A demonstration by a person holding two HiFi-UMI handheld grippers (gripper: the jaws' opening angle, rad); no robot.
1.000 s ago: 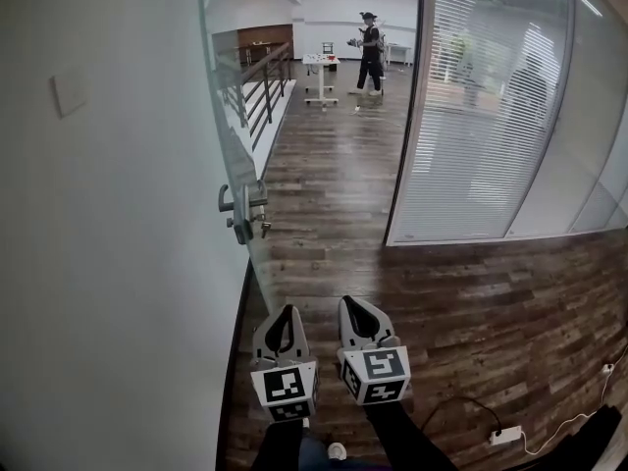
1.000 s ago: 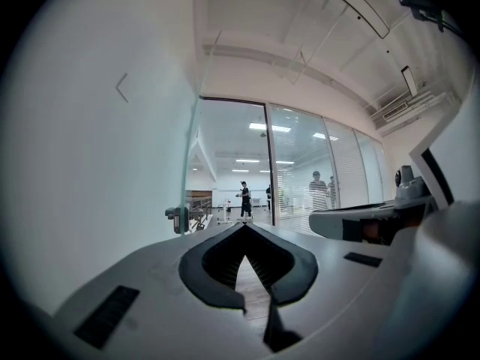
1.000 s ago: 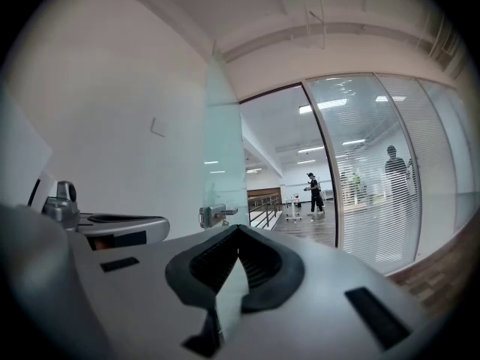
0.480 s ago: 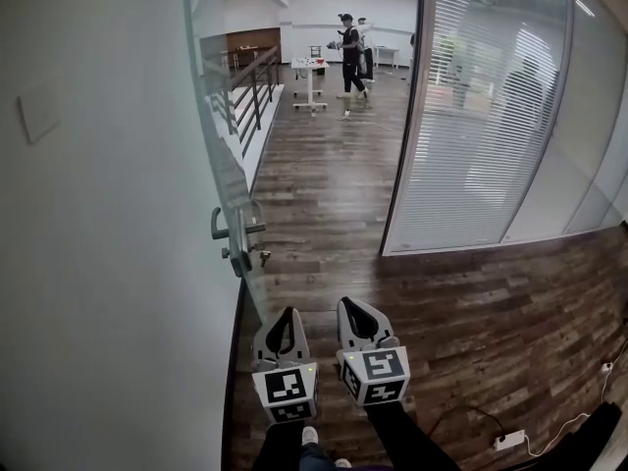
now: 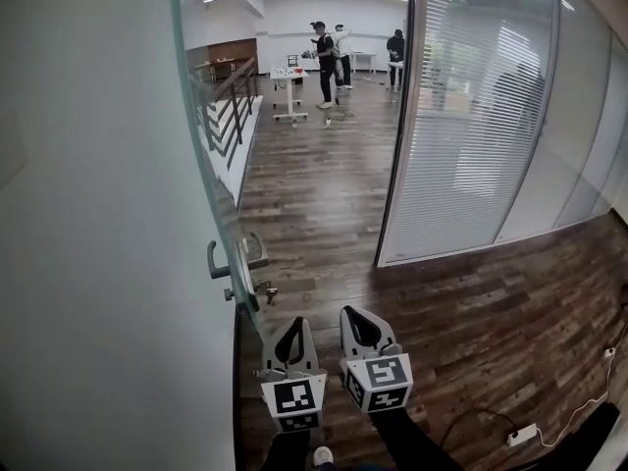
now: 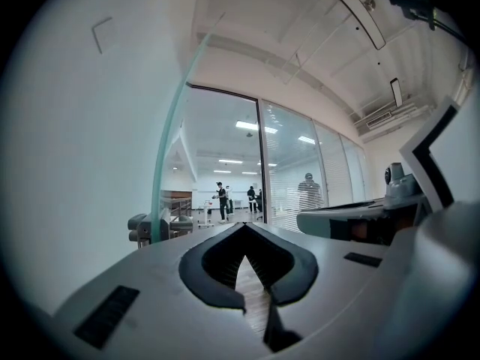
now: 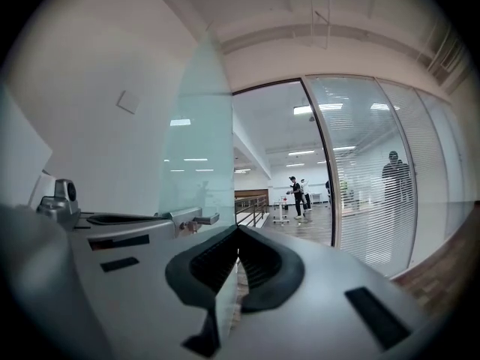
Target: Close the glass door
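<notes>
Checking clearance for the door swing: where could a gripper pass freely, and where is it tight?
Free: the wood floor between the glass door and the blinded partition, and right of the right gripper up to the power strip. Tight: between the door handle and the white wall.

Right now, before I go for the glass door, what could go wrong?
The glass door is nearly edge-on and hard to see, so the left gripper, nearest it, may knock it. That and the right gripper are shut, so they might glance off the handle rather than catch it. A power strip on the floor at your right could trip you.
</notes>
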